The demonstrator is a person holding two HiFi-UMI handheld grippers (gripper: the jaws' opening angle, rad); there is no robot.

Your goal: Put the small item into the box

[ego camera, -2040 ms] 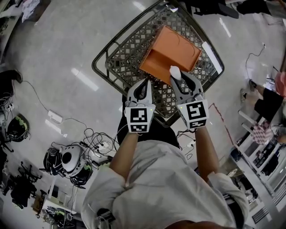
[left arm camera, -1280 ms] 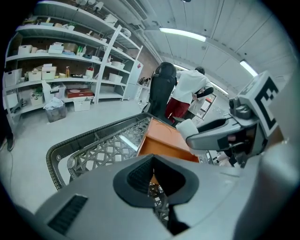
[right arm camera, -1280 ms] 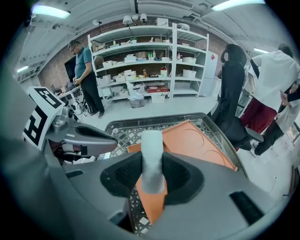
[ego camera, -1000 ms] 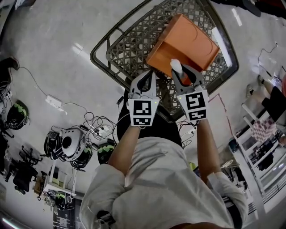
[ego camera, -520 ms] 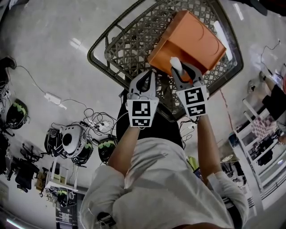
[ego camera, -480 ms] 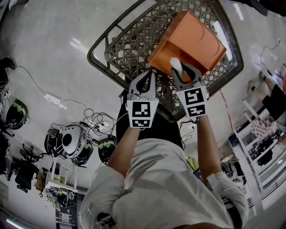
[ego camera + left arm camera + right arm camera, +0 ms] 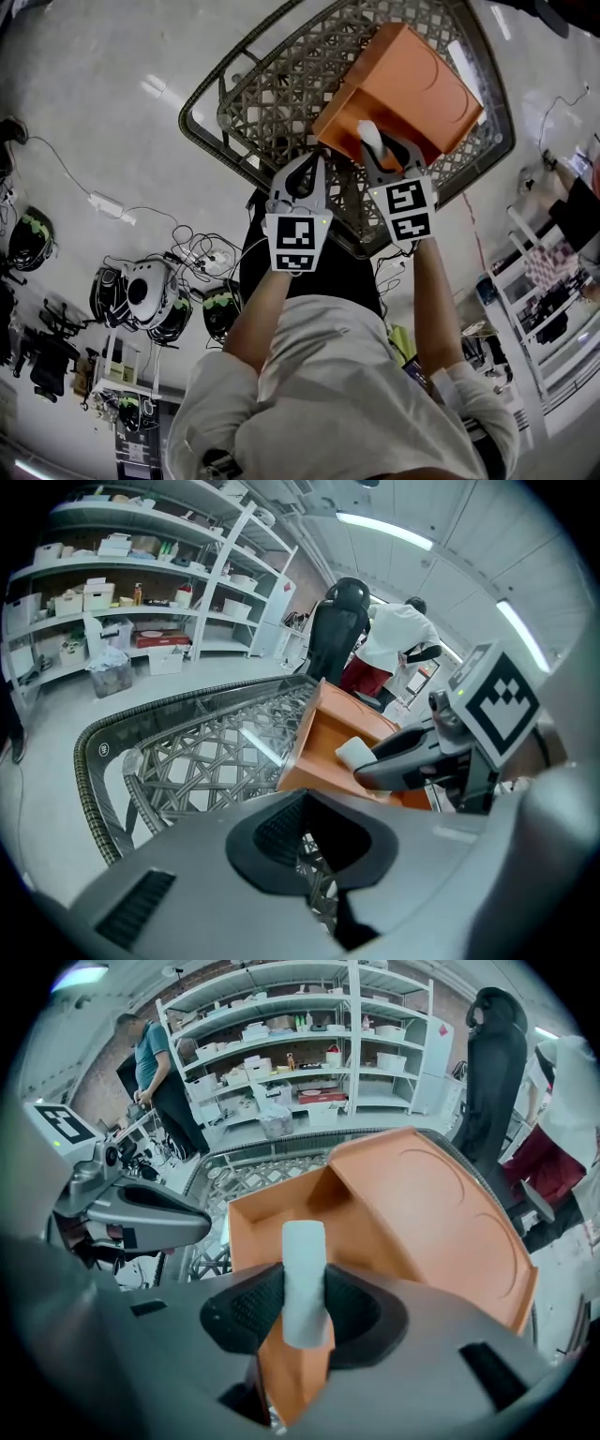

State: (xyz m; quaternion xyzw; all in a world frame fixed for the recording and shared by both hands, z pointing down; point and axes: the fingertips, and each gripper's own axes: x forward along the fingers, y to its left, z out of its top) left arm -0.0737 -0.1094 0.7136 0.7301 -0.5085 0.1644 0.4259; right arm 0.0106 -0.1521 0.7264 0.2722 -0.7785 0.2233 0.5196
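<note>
Both hand-held grippers have come a bit closer to the box since the earlier frame, and the cart sits higher in the head view.

The small item (image 7: 304, 1274) is a white block. It is not in the box yet. The right hand-held gripper (image 7: 305, 1316) squeezes it between its two pads. The pads press on the lower half, so the top half sticks out free. I think that makes it easy to poke the block in first.

The block hangs just at the near edge of the orange box (image 7: 405, 86). The box lies tilted in the wire cart (image 7: 272, 84), with its open side turned toward the person. That is likely why the block is held out in front of the open side and not above it.

The left hand-held gripper (image 7: 312, 164) is closed with nothing in it. It waits just beside the box's near corner. It may be there to keep the box from sliding when the block goes in.
</note>
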